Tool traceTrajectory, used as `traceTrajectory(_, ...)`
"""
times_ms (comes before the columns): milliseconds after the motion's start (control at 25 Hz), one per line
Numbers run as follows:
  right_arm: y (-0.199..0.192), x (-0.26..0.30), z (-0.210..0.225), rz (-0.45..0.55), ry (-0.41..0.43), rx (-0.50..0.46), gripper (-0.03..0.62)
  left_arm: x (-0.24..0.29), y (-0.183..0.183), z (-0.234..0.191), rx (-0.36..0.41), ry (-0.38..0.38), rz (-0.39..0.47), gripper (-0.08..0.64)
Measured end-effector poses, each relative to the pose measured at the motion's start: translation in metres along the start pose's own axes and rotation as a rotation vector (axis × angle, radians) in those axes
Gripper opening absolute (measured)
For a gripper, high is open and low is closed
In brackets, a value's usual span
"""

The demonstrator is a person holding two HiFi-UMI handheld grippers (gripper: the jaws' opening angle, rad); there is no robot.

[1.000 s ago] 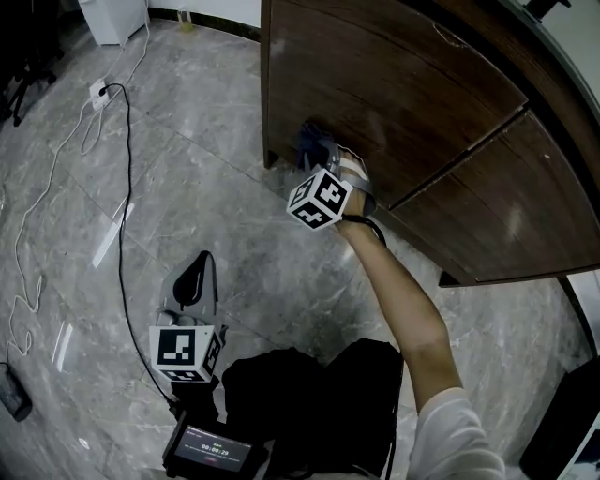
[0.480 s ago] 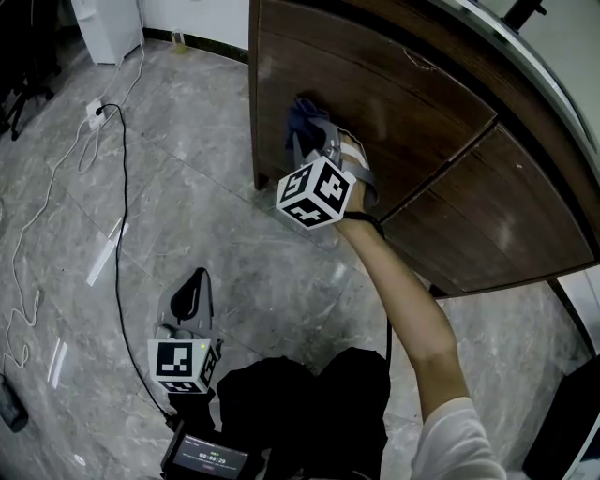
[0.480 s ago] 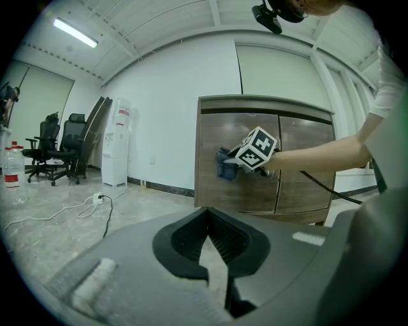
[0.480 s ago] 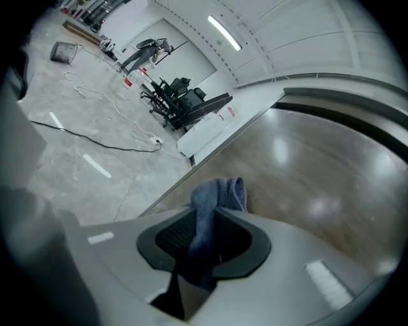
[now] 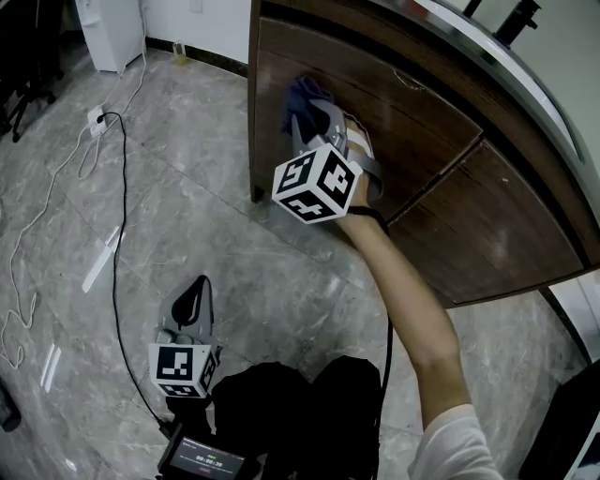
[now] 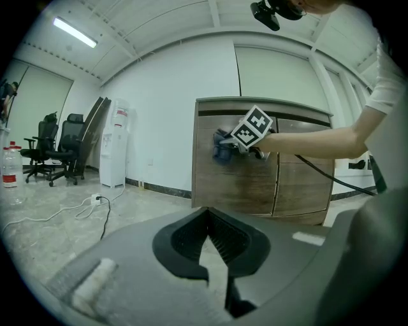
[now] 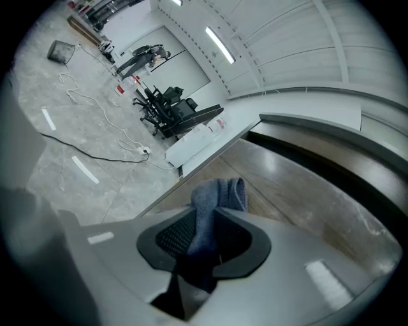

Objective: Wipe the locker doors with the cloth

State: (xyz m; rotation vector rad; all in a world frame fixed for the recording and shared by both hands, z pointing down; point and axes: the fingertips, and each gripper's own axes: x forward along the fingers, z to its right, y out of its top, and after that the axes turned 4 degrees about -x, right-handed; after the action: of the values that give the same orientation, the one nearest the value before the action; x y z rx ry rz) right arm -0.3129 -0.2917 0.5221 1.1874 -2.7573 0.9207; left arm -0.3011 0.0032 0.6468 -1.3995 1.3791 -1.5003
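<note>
Blue cloth (image 7: 220,194) — clamped by right gripper (image 7: 205,224) — on locker door (image 7: 299,191).

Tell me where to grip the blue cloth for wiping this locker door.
Grip its bunched tail, coming head-on toward the locker door, as the right gripper does. The blue cloth is limp, so a wad left beyond the jaws should meet the wood first.

Grey marbled floor (image 5: 216,234), glossy under the lights. Snaking across it, a black cable (image 5: 119,234) from a white socket block (image 5: 97,91), with white cord (image 5: 82,155) looped just beside. Standing on it, the brown locker cabinet (image 5: 394,141); far corner, a white unit (image 5: 112,28).
</note>
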Motion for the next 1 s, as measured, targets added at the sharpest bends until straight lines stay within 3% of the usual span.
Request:
traceTrajectory(600, 0.054, -0.010, 0.070, 0.063, -0.094, 0.019, 0.094, -0.002, -0.001, -0.001, -0.022, -0.004, 0.003, 0.003)
traceTrajectory(1000, 0.030, 0.007, 0.021, 0.014, -0.050, -0.013, 0.094, -0.007, -0.007, -0.007, -0.030, 0.000, 0.002, 0.003)
